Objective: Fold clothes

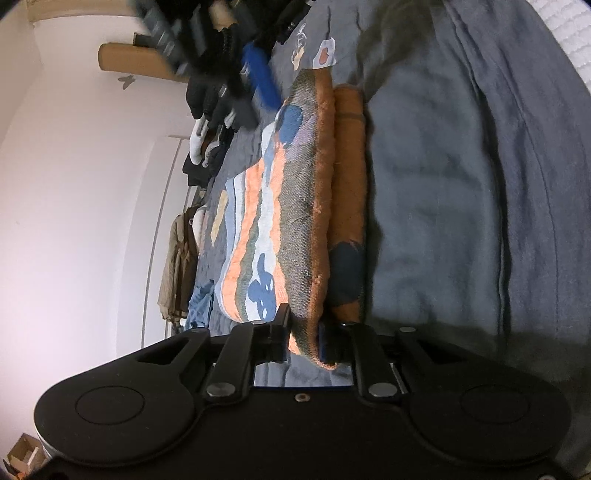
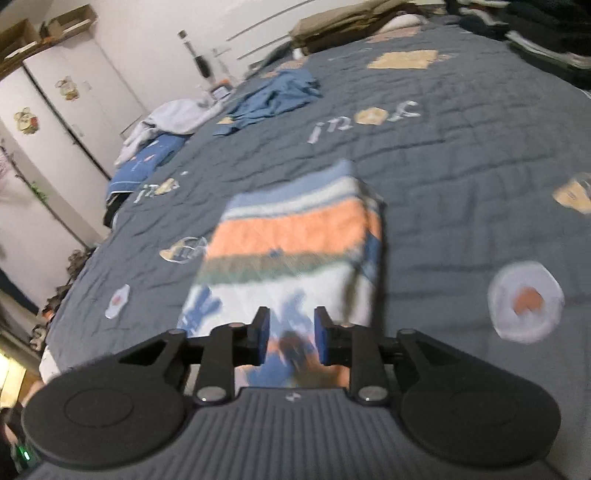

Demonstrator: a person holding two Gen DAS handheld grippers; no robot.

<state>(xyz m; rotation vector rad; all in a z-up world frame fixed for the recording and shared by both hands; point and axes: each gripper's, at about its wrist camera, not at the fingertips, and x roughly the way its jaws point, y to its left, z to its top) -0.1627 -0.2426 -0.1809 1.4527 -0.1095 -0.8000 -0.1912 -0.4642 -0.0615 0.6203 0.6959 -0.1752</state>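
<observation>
A folded knitted sweater (image 1: 291,206) with orange, grey, blue and white stripes lies on the bed. In the left wrist view my left gripper (image 1: 305,338) is shut on its near folded edge, with the fabric pinched between the two pads. In the right wrist view the same sweater (image 2: 295,236) lies flat as a rectangle, blurred by motion. My right gripper (image 2: 291,338) hovers over its near edge with its fingers apart and nothing between them. At the sweater's far end in the left wrist view, a gloved hand (image 1: 201,98) shows only as a blur.
The bed wears a grey quilt (image 2: 461,166) with printed patches. A crumpled blue garment (image 2: 273,96) and a white one (image 2: 173,114) lie near its far left edge. Dark clothes (image 2: 535,33) are piled at the back right. White wardrobe doors (image 2: 74,96) stand at the left.
</observation>
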